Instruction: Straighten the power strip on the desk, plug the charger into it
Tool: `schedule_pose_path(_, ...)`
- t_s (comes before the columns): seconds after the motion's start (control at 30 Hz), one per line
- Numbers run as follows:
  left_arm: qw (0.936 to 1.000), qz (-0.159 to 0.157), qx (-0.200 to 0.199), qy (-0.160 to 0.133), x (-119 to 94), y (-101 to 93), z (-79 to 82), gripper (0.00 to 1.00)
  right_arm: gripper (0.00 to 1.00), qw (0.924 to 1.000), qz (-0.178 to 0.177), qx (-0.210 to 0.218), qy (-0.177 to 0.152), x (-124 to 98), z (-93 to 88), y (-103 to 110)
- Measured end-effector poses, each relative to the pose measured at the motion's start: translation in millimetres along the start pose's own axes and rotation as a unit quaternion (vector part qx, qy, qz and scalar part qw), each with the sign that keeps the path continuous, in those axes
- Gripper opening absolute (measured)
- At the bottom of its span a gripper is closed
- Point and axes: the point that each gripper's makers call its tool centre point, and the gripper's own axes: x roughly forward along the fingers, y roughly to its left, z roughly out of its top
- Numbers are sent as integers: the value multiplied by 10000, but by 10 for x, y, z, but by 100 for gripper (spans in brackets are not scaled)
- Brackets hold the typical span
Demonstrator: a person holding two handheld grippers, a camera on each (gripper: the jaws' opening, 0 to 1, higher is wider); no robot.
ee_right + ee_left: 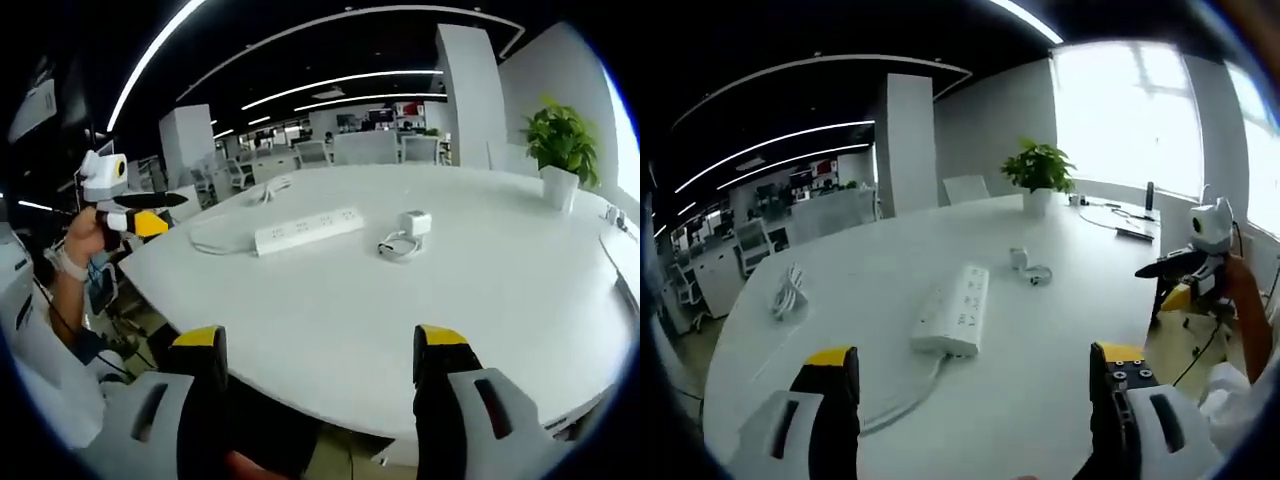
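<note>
The left gripper (975, 385) is held above the near edge of the desk (1040, 300) with its jaws spread wide and nothing between them. The right gripper (320, 375) is likewise spread wide and empty, held off the desk edge on its own side. Neither gripper touches any object.

The power strip (955, 310) lies flat near the middle of the desk, at a slant to the desk edge in both views. Its cord (905, 395) curls from one end toward the desk edge. In the left gripper view the strip sits ahead of the jaws, somewhat left of their centre line. The charger (414, 223) rests just beside the strip's far end but apart from it, with its cable (393, 246) looped at its base.

Judged step: the task is at its start. The strip is not yet straightened and the charger is not yet plugged in. The next move calls for bringing a gripper down to the strip and turning it square. The charger must then be gripped by its body and its prongs aligned with a socket.

Count:
- power strips: one
- chargers: one
- other coiled cables (790, 292): one, well apart from the strip
- potted plants (1038, 175): one, at the far edge
</note>
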Motion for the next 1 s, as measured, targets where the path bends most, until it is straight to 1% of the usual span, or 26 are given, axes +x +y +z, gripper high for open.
schedule_pose_path(0.1, 10000, -35, -25, 63, 181, 43, 24, 96, 75, 10000, 64, 46, -1, 74, 7, -22)
schedule_pose_path(0.13, 9999, -80, -33, 96, 275, 58, 28, 96, 75, 9999, 99, 74, 12, 107, 1, -30)
schedule_pose_path(0.17, 9999, -92, -40, 117, 298, 60, 25, 96, 75, 9999, 109, 81, 18, 115, -2, -31)
schedule_pose_path(0.23, 9996, -157, -70, 224, 454, 87, 19, 96, 75, 9998, 162, 109, 74, 176, -20, -66)
schedule_pose_path(0.3, 9995, -177, -70, 243, 556, 100, 28, 96, 75, 9997, 161, 136, 101, 201, -23, -137)
schedule_pose_path(0.33, 9995, -183, -68, 252, 593, 106, 32, 96, 75, 9997, 162, 149, 120, 188, -56, -130)
schedule_pose_path(0.37, 9993, -201, -51, 302, 658, 109, 30, 96, 75, 9997, 161, 157, 127, 190, -60, -136)
schedule_pose_path(0.5, 9992, -199, 18, 344, 837, 148, 54, 96, 74, 9996, 160, 175, 155, 227, -69, -160)
schedule_pose_path(0.53, 9992, -177, 115, 350, 947, 180, 60, 96, 74, 9996, 163, 187, 165, 248, -84, -151)
schedule_pose_path(0.6, 9986, -158, 173, 476, 1083, 223, 28, 96, 72, 9995, 108, 273, 99, 266, -87, -159)
schedule_pose_path(0.67, 9982, -165, 124, 566, 1221, 256, -4, 96, 71, 9993, 76, 355, 55, 275, -81, -184)
schedule_pose_path(0.77, 9971, -225, 121, 723, 1397, 259, -69, 96, 71, 9992, 35, 405, 40, 286, -77, -207)
schedule_pose_path(0.8, 9969, -223, 131, 738, 1414, 261, -74, 96, 71, 9992, 26, 404, 45, 291, -78, -214)
schedule_pose_path(0.83, 9963, -232, 159, 818, 1503, 271, -102, 96, 70, 9992, 16, 403, 50, 295, -79, -221)
schedule_pose_path(0.9, 9953, -251, 161, 926, 1594, 279, -138, 95, 70, 9992, 7, 406, 70, 307, -84, -235)
schedule_pose_path(1.0, 9942, -264, 172, 1033, 1656, 302, -179, 93, 70, 9991, 11, 400, 109, 314, -95, -254)
